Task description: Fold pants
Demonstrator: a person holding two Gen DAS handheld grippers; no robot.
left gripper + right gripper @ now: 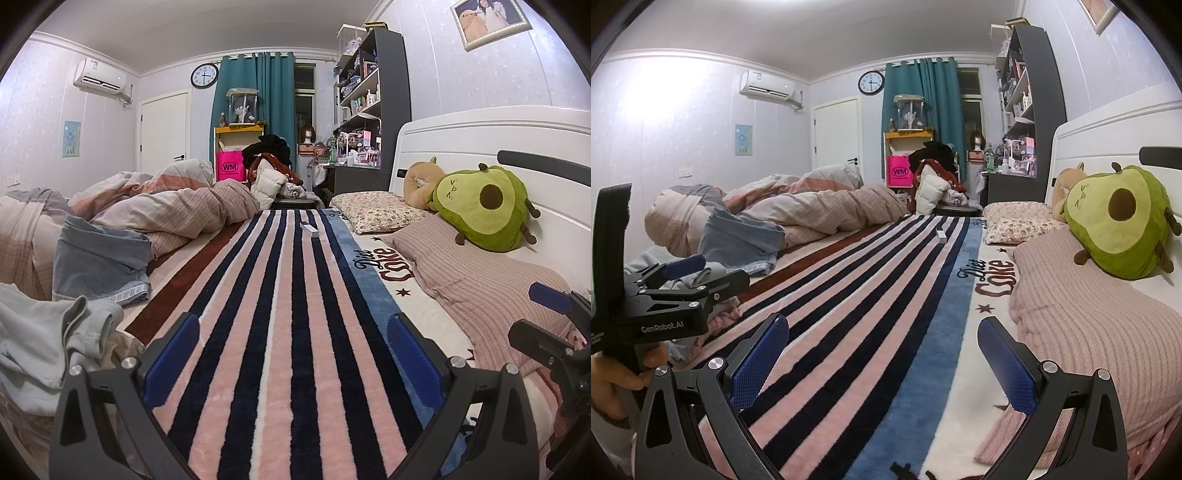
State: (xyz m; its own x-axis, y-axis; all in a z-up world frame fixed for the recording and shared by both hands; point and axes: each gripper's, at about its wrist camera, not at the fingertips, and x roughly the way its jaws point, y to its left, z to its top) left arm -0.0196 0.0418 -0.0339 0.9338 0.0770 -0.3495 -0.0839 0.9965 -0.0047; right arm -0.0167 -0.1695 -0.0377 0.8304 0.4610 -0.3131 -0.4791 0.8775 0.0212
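Blue denim pants (99,258) lie crumpled at the left of the bed, against the duvet; they also show in the right wrist view (738,240). A pale light-blue garment (48,339) is bunched nearer, at the lower left. My left gripper (291,354) is open and empty, hovering low over the striped blanket (280,295), right of both garments. My right gripper (882,358) is open and empty over the same blanket (868,295). The left gripper appears in the right wrist view (698,273), held by a hand. The right gripper's edge shows at the left view's right side (550,317).
A rumpled striped duvet (166,206) fills the far left. Pillows (480,288) and an avocado plush (484,206) line the white headboard (480,144) on the right. A small white box (308,229) lies on the blanket farther ahead. Shelves and a clothes-piled chair stand beyond the bed.
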